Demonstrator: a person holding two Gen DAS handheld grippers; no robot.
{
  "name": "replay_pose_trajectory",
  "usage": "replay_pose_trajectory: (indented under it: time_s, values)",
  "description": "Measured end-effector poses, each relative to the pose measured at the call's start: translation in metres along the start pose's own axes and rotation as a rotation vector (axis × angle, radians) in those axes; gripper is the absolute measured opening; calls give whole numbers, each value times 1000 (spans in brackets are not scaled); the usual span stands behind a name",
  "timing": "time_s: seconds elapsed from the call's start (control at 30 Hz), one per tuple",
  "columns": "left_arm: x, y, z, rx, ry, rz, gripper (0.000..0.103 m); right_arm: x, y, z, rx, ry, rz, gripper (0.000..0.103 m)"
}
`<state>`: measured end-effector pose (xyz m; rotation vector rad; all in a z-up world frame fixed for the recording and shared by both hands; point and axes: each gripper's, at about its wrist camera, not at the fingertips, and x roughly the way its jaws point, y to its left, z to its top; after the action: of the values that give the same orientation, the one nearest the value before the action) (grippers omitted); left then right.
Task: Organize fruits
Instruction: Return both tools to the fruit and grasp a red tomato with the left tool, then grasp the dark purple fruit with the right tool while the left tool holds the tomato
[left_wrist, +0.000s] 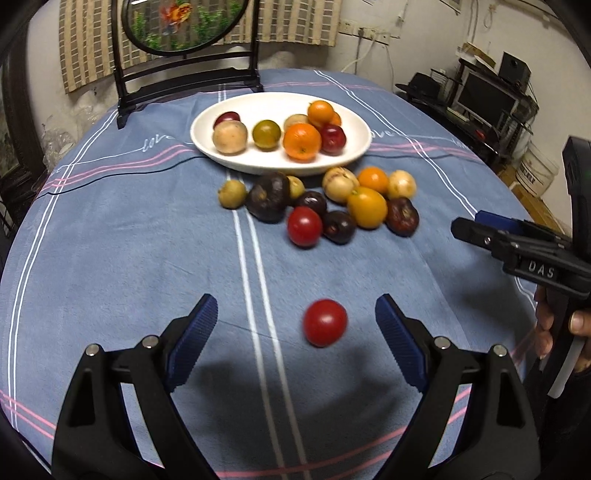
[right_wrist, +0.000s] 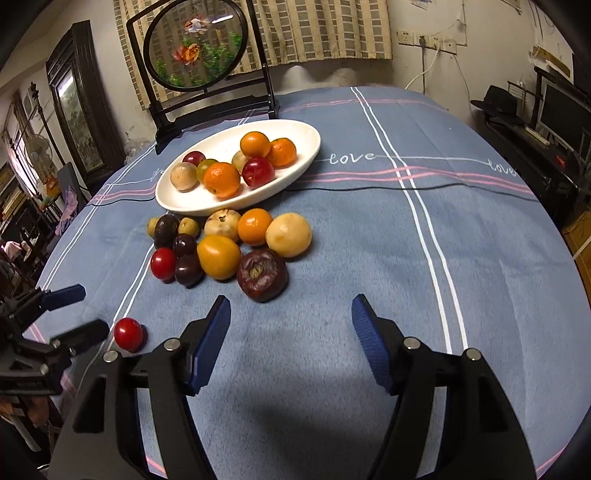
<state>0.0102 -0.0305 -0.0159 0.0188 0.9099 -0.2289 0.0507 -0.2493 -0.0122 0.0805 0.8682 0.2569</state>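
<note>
A white oval plate (left_wrist: 221, 155) (right_wrist: 173, 201) holds several fruits, among them oranges and a red plum. A pile of loose fruit (left_wrist: 321, 206) (right_wrist: 229, 247) lies on the cloth just in front of the plate. One red tomato (left_wrist: 325, 322) (right_wrist: 128, 334) lies apart, close in. My left gripper (left_wrist: 295, 325) is open, with the tomato between its fingertips, nearer the right one and not touched. My right gripper (right_wrist: 291, 325) is open and empty, just short of a dark wrinkled fruit (right_wrist: 262, 275). In the left wrist view the right gripper (left_wrist: 480, 230) shows at the right edge.
The table has a blue striped cloth (left_wrist: 147, 258) (right_wrist: 424, 240). A round painted screen on a black stand (left_wrist: 184, 70) (right_wrist: 199, 70) stands behind the plate. Dark furniture with a monitor (left_wrist: 484, 96) stands off the right side.
</note>
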Motion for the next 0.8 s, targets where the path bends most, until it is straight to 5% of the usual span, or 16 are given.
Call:
replay_pose_trajectory:
  time_s: [0.27, 0.33, 0.4, 0.5, 0.8]
  values:
    - [16, -9, -7, 32, 29, 5, 84, 1, -1, -9, 2, 14, 7, 69]
    - [21, -10, -8, 36, 42, 0, 73, 3, -3, -10, 9, 16, 8, 69]
    - [27, -10, -10, 42, 62, -5, 39, 4, -4, -11, 12, 20, 8, 69]
    - [33, -14, -13, 68, 77, -26, 29, 8, -4, -12, 10, 27, 9, 69]
    - [31, -9, -9, 82, 56, 3, 29, 16, 9, -13, -54, 52, 1, 69]
